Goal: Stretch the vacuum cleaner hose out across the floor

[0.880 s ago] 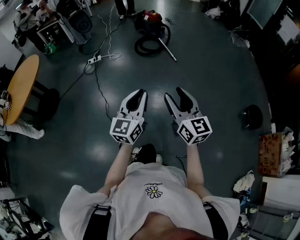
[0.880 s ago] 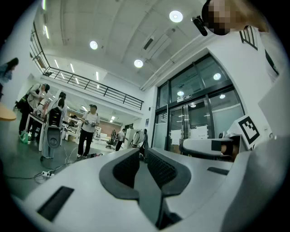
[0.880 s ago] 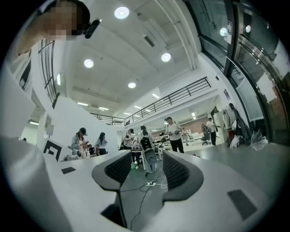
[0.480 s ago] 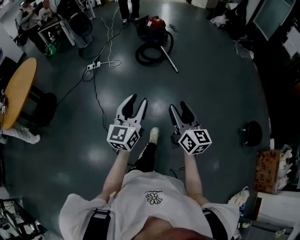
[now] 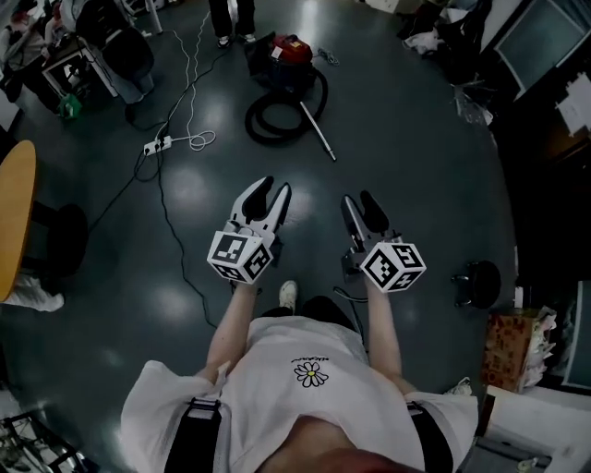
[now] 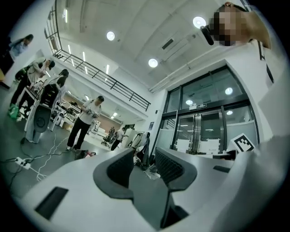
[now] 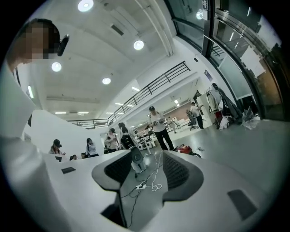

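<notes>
The red vacuum cleaner (image 5: pixel 288 55) stands on the dark floor at the top of the head view. Its black hose (image 5: pixel 273 117) lies coiled in front of it, and a metal wand (image 5: pixel 319 135) runs out to the lower right. Both grippers are held side by side well short of the hose. My left gripper (image 5: pixel 271 191) is open with nothing between its pads. My right gripper (image 5: pixel 359 200) is open and empty too. In the right gripper view the red vacuum cleaner (image 7: pixel 184 148) shows small, beyond the right gripper (image 7: pixel 147 161). The left gripper (image 6: pixel 146 156) faces glass doors.
A white power strip (image 5: pixel 153 146) with looped white cable lies left of the hose, and a black cable (image 5: pixel 173 226) trails down the floor. A person (image 5: pixel 231 18) stands by the vacuum. A wooden table (image 5: pixel 13 220) is at left, a black round stool (image 5: pixel 477 283) and a cardboard box (image 5: pixel 507 349) at right.
The person has stepped forward, so the vacuum and hose sit lower and a little nearer in the head view. The table has slid towards the left edge. Both grippers stay out in front.
</notes>
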Demonstrator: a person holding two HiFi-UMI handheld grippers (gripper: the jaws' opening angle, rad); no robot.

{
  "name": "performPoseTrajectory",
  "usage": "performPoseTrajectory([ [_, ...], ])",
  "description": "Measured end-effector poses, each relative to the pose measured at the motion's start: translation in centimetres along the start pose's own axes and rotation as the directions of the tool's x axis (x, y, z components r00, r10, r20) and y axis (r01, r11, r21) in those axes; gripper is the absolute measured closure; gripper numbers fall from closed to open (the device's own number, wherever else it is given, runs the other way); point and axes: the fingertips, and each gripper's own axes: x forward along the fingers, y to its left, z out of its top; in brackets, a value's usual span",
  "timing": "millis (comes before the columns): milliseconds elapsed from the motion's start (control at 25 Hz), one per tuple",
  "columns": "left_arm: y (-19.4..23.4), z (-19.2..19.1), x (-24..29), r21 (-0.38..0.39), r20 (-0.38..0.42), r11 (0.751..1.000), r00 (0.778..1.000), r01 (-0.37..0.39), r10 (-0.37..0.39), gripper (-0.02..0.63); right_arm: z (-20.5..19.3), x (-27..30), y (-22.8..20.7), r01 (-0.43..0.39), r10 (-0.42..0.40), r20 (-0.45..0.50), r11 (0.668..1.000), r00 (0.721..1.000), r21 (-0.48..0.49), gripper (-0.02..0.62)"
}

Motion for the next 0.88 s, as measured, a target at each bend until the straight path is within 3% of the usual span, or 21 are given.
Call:
performPoseTrajectory([
  [200,3.4,-0.7,7.4,0.021,-0.044,1.0,0.999,0.013,-0.013,0.451,-0.1,6.8,-5.6,0.027,-0.025,-0.082,0.999,0.996,0.026,0.371],
  [560,15.6,-2.6,24.4,0.058,-0.097,0.998,0.995,0.001,0.005,0.451,-0.8,26.0,-16.8,0.03,-0.019,-0.17,0.998,0.985,0.062,0.371],
  [880,26.6,0.9,39.1,0.123,-0.096,0.99,0.992,-0.073,0.085,0.451,4.5,42.7,-24.0,0.004,0.004,-0.213,0.999,0.977,0.038,0.371],
])
